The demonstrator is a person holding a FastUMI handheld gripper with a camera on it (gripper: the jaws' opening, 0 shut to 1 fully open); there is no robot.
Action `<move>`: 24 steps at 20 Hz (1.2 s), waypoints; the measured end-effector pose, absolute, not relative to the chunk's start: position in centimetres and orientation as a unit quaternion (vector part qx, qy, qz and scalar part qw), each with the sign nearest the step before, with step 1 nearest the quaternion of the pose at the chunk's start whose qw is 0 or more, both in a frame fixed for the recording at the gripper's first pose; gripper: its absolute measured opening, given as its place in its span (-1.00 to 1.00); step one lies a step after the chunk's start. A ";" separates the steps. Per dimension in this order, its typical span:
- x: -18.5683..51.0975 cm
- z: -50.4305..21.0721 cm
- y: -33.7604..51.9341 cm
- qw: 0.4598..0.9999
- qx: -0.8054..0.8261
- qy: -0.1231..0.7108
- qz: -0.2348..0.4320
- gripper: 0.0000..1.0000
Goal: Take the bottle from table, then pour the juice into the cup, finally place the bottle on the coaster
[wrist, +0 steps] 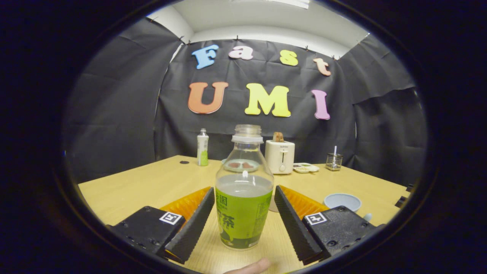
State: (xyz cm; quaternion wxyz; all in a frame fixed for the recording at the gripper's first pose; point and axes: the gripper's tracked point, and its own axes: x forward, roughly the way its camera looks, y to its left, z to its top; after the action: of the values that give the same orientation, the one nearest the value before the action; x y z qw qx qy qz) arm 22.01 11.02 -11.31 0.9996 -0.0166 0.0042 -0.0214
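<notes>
Between the two ribbed black fingers of the tool (pixel 243 213) stands the bottle (pixel 244 190), upright on the wooden desk (pixel 125 190), its long axis vertical. The fingers are spread wide and do not touch it; a small gap shows on each side. The bottle is clear plastic, uncapped, round, with green label and pale juice. A pale blue cup (pixel 342 201) waits beyond the right finger.

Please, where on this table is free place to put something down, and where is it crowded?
Bare wood lies left of the open tongs, before the small bottle. Crowded: the bottle between the tongs, the blue cup at right, and the toaster behind.
</notes>
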 end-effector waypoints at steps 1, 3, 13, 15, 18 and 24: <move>22.3 -11.1 10.8 1.000 -0.012 0.001 -0.023 1.00; 22.6 -11.1 11.0 1.000 0.000 0.001 -0.020 1.00; 20.7 -10.5 10.9 0.998 -0.045 0.029 -0.026 0.64; 19.9 -9.8 10.6 0.998 -0.049 0.025 -0.034 0.64; 18.7 -8.9 10.8 0.999 -0.037 0.021 -0.031 0.64; 16.0 -6.2 10.9 1.000 0.002 0.014 -0.020 0.62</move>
State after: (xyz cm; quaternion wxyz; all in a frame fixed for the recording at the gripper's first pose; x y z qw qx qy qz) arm 15.98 10.90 -6.16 0.9997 0.0024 0.0140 -0.0197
